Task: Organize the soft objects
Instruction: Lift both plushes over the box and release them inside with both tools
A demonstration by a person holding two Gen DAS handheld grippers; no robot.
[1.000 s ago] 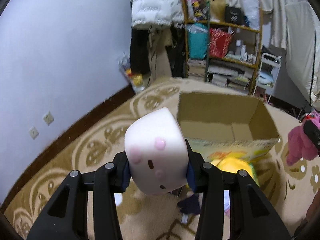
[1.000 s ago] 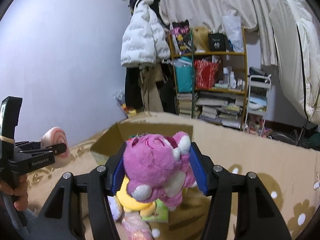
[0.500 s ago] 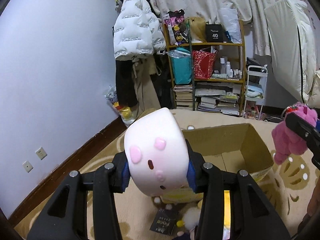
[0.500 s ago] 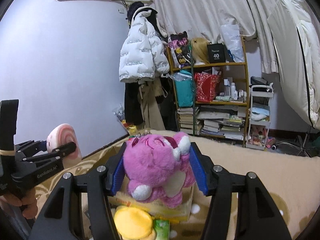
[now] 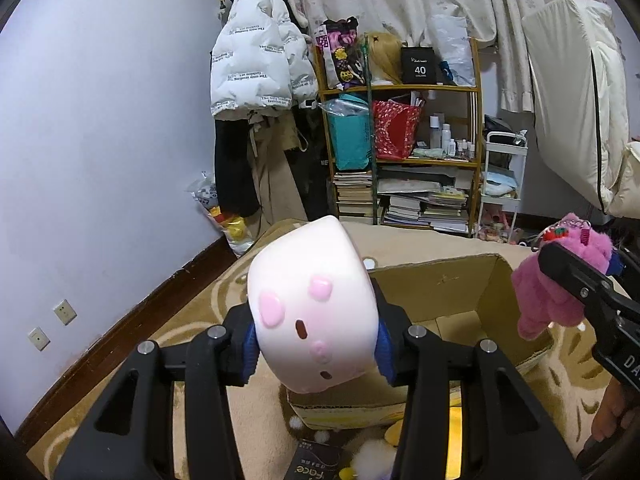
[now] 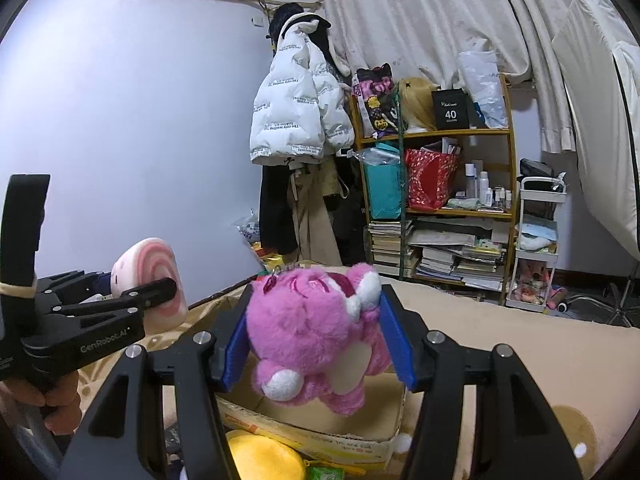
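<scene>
My left gripper (image 5: 314, 340) is shut on a white squishy toy (image 5: 312, 308) with pink spots, held above the near edge of an open cardboard box (image 5: 440, 296). The toy also shows in the right wrist view (image 6: 150, 280), at the left, with a pink swirl on its end. My right gripper (image 6: 318, 340) is shut on a pink plush bear (image 6: 316, 332) above the same box (image 6: 320, 424). In the left wrist view the bear (image 5: 556, 284) hangs over the box's right side.
A yellow plush (image 6: 264, 456) and small items lie on the patterned rug (image 5: 192, 328) in front of the box. A cluttered shelf (image 5: 404, 140), a hanging white jacket (image 5: 256, 44) and a white trolley (image 5: 500, 176) stand at the far wall.
Both grippers have risen and tilted up, each keeping its toy. The box now sits lower in both views and more of the room shows.
</scene>
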